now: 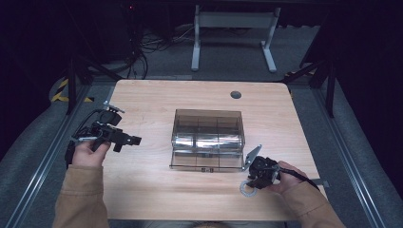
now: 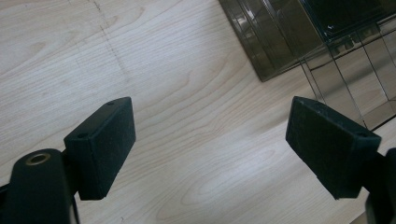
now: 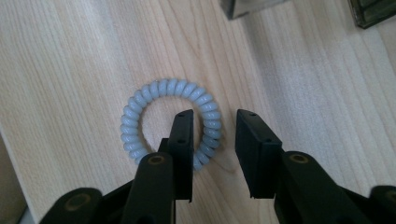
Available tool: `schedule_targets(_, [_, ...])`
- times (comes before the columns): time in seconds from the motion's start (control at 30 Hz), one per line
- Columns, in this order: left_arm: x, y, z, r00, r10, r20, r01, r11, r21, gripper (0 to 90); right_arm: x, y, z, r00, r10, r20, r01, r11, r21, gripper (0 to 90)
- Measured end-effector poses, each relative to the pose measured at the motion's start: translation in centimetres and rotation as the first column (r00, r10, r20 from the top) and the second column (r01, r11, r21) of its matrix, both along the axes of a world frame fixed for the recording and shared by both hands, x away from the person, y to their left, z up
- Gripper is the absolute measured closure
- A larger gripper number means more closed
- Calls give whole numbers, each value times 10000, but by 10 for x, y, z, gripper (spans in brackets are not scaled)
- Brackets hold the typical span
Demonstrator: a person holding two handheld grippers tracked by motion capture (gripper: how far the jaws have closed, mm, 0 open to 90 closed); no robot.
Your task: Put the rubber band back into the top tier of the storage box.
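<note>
The room around is dark, and the pale wooden table (image 1: 142, 99) carries a smoky clear organizer box (image 1: 207, 137) in the middle. The right gripper (image 3: 212, 140) points down at a light blue spiral hair tie (image 3: 161, 95) that lies flat on the wood, just on the person's side of the box. Its jaws are half spread and not yet pressing: one jaw stands inside the ring, the other outside, with the coil band between them. To do this pinch well, I judge the jaws must close straight on the band, low near the wood, so that the soft coil does not roll away or spring out. The left gripper (image 1: 124, 141) waits well apart at the other side of the box, its jaws wide open over bare wood with nothing between them
</note>
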State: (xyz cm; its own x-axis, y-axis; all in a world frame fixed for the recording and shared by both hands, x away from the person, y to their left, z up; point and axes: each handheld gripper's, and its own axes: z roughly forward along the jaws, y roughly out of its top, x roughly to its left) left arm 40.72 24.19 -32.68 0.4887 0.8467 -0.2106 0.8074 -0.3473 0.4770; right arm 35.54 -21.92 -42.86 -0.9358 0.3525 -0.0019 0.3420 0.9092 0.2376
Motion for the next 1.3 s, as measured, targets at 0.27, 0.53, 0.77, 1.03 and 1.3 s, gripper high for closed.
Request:
schedule_targets(0.27, [0, 0, 0, 10000, -37, 4, 37, 10000, 37, 165, 0, -1, 0, 9999, -106, 96, 109, 9996, -267, 805])
schedule_targets(0.53, [0, 0, 0, 10000, -75, -8, 75, 10000, 47, 165, 1, -1, 1, 9999, -149, 48, 150, 9996, -227, 814])
schedule_targets(0.77, [0, 0, 0, 10000, -71, -5, 70, 10000, -14, 165, 1, -2, 0, 9998, -211, 6, 211, 9996, -180, 815])
schedule_targets(1.03, [1, -1, 0, 9999, -107, -23, 107, 9999, 27, 165, 1, -7, 8, 9988, -492, -57, 493, 9986, 196, 815])
schedule_targets(1.3, [0, -1, 1, 10000, -63, 2, 63, 10000, -19, 165, 1, -12, 20, 9975, -696, 102, 688, 9958, 606, 816])
